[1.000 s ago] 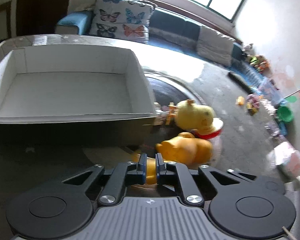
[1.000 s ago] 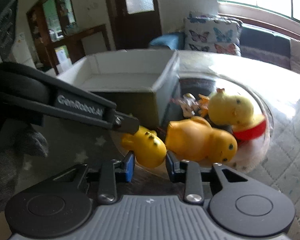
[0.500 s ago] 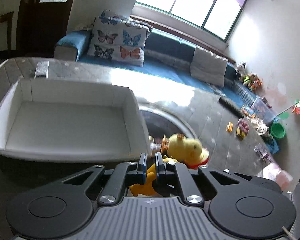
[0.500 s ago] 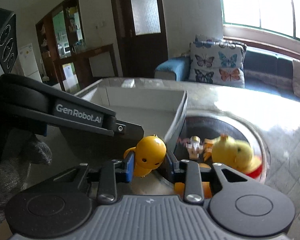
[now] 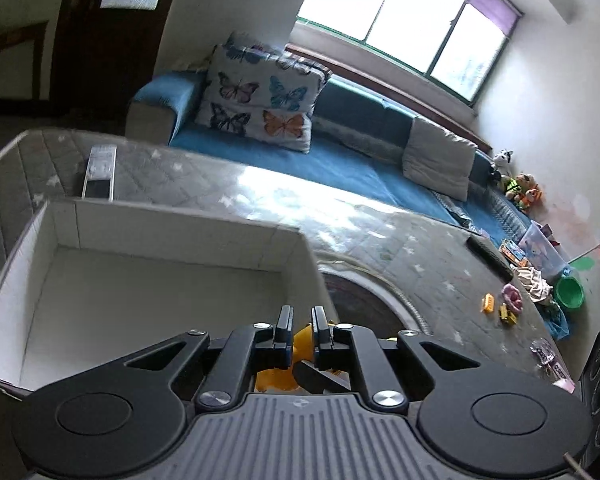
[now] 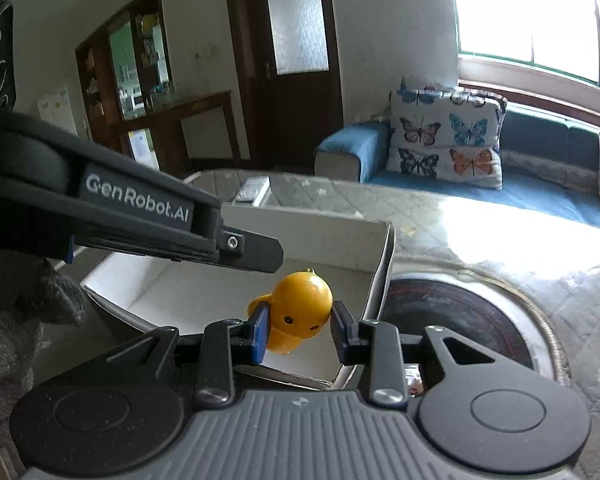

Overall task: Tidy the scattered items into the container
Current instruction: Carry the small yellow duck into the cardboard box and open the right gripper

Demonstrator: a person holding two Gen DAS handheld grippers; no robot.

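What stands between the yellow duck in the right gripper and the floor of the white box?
Nothing visible. The yellow duck, clamped in the right gripper, hangs above the white box, whose floor below it looks bare. The left gripper reaches across higher up, not underneath the duck.

Two grippers are seen, the left gripper (image 6: 274,254) and the right gripper (image 6: 300,330). One white box (image 5: 188,232) is counted on the counter (image 5: 380,232). One yellow duck toy (image 6: 300,312) is counted between the right gripper's pads. One remote control (image 5: 99,172) is seen beyond the box. Four small toys (image 5: 502,308) are made out at the counter's far edge, though blurred. One butterfly pillow (image 5: 260,108) is counted on the one sofa (image 5: 340,168).
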